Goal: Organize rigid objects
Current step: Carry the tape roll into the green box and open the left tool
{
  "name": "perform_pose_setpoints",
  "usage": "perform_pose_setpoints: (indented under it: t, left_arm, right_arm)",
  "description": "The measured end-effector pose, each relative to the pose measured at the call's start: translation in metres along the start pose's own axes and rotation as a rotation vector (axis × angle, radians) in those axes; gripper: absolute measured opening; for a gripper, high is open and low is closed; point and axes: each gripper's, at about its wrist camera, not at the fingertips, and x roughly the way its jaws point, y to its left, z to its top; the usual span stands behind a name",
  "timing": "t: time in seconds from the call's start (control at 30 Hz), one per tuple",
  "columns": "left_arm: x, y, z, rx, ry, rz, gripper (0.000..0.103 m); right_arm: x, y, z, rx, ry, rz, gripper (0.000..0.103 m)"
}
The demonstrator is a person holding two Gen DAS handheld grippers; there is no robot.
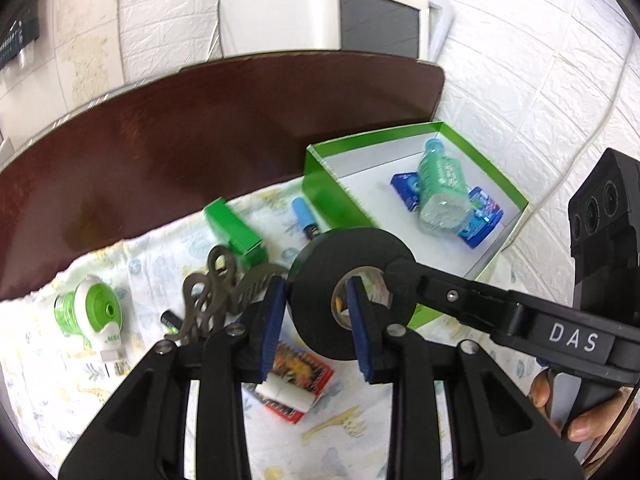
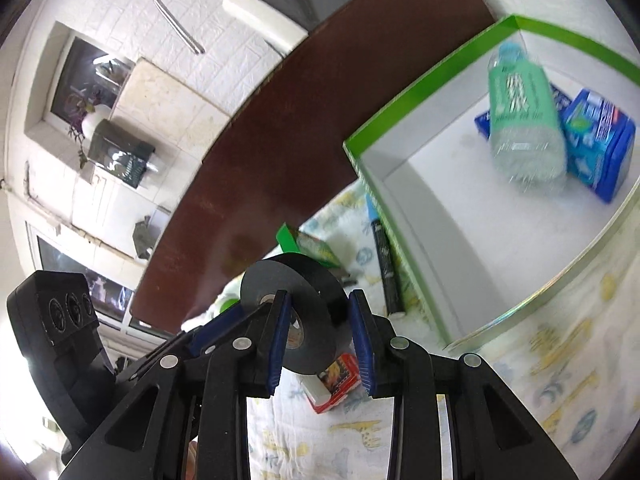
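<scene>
A black tape roll (image 1: 312, 264) hangs in the air above the patterned cloth, held by both grippers. My left gripper (image 1: 318, 320) is shut on the roll's ring wall, one blue pad outside it and the other inside the hole. My right gripper (image 1: 400, 274) reaches in from the right and grips the same roll. In the right wrist view the tape roll (image 2: 280, 280) sits between the right gripper's (image 2: 320, 340) blue pads, across its width. The left gripper (image 2: 224, 320) shows at its left. An open green box (image 1: 316, 168) holds a green bottle (image 1: 440, 188) and blue packets (image 1: 480, 220).
On the cloth (image 1: 60, 392) lie a small green carton (image 1: 236, 228), a blue marker (image 1: 304, 216), a grey comb-like piece (image 1: 208, 300), a green and white plug-in device (image 1: 96, 312), a small battery (image 1: 170, 320) and a red card pack (image 1: 296, 380). Behind them the dark wooden table (image 1: 200, 140) is bare.
</scene>
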Motion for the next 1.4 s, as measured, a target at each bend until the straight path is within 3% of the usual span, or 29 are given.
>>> perform_pose_setpoints:
  t: [0.2,0.43,0.73,1.1,1.4]
  left_arm:
    - [0.007,-0.032,0.027,0.039,-0.029,-0.011,0.029]
    - [0.029,-0.055,0.062,0.074,-0.024,-0.022,0.029]
    - [0.069,-0.066,0.089,0.102,0.026,-0.001,0.029]
    - [0.116,-0.058,0.1,0.093,0.103,0.01,0.029]
    - [0.125,-0.05,0.1,0.087,0.12,-0.025,0.031]
  right_arm:
    - [-0.033,-0.007,0.026,-0.026,-0.1,-0.014,0.033]
    - [-0.052,-0.026,0.06,-0.031,-0.144,-0.048,0.033]
    - [-0.04,-0.048,0.092,-0.003,-0.124,-0.09,0.033]
    - [-0.003,-0.076,0.114,0.047,-0.058,-0.112,0.033]
    - [0.01,-0.068,0.119,0.056,-0.055,-0.152,0.033]
